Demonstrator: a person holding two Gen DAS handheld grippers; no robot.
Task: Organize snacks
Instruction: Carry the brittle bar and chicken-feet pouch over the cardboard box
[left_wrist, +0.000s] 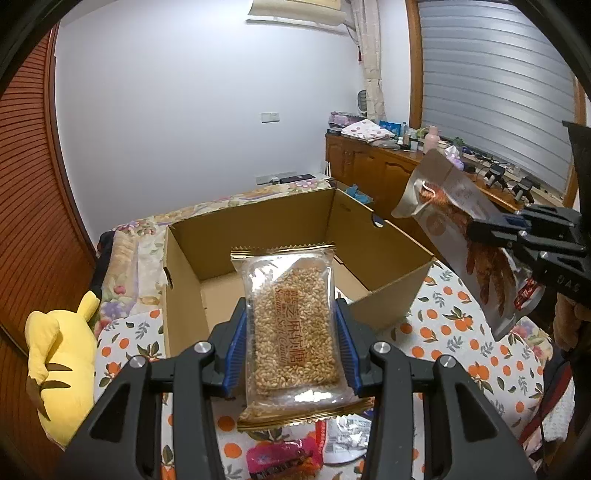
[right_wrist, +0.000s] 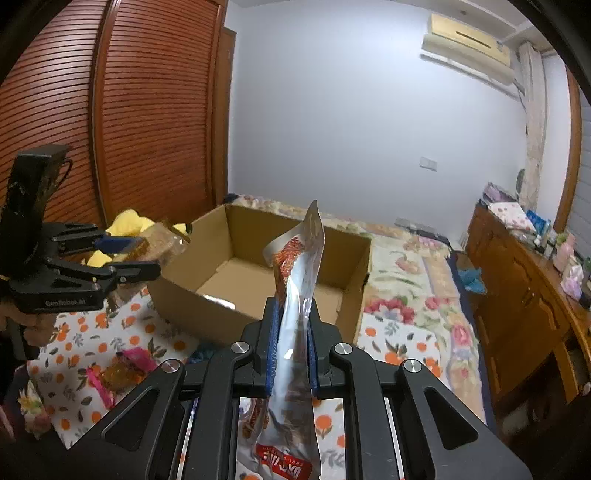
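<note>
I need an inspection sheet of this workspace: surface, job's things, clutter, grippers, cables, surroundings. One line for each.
Surface: white tablecloth with orange-fruit print.
Job's things: open brown cardboard box; clear-wrapped sesame candy bar; silver snack pouch.
Clutter: pink-wrapped snack lies on the cloth.
Grippers: left gripper shut on the bar; right gripper shut on the pouch; both near the box.
Cables: some on the wooden sideboard.
Surroundings: yellow plush toy, floral bedding, louvred wooden doors.
</note>
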